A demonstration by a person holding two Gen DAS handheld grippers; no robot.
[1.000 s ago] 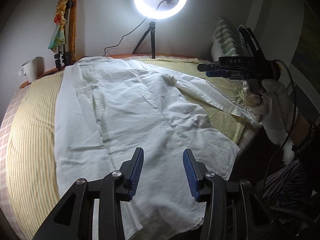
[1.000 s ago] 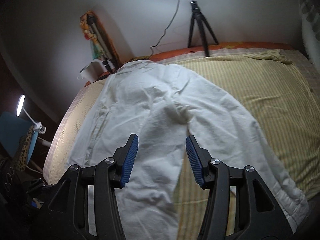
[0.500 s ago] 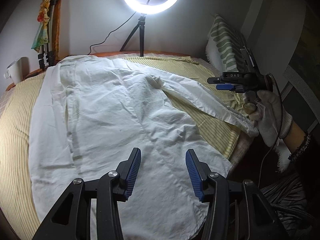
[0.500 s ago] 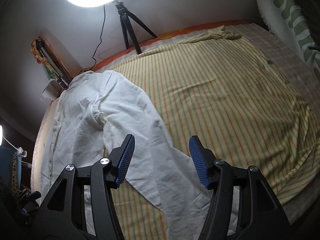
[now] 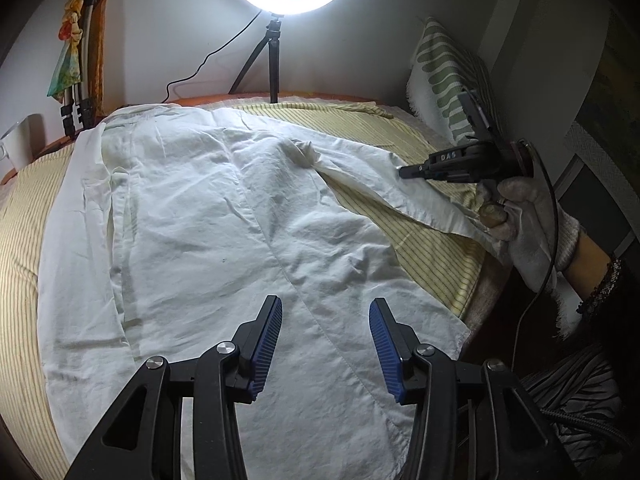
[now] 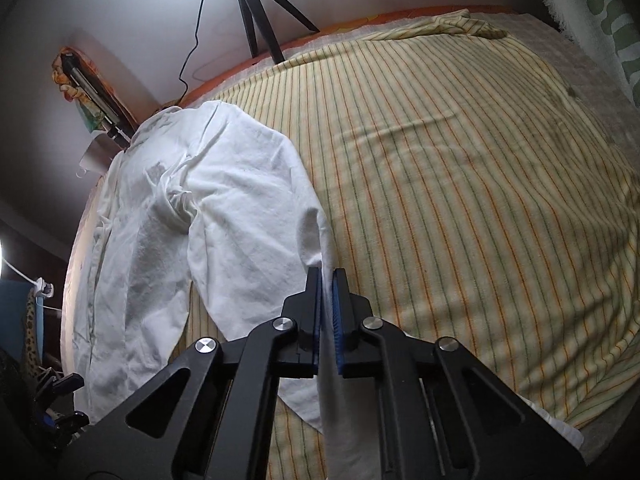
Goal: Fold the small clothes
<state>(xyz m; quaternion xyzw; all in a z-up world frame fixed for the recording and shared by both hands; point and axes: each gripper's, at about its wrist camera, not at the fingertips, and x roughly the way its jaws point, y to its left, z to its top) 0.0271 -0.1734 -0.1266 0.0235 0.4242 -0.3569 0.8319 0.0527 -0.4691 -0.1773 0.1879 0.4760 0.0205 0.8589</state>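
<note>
Three white letters, "DAS", read on the body of the right gripper [image 5: 404,172] at mid-right of the left wrist view. Its jaws are clamped on the sleeve of the white shirt [image 5: 224,232], which lies spread over the yellow striped sheet [image 6: 460,168] across the frame's middle. The left gripper [image 5: 325,344], bottom centre, hovers agape over the shirt's hem. A white mug [image 5: 18,146] stands at far left; its contents are hidden.

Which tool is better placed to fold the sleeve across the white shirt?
Right. The right tool is shut on the white cotton shirt's sleeve; the left tool hangs open above the hem, holding nothing.
</note>
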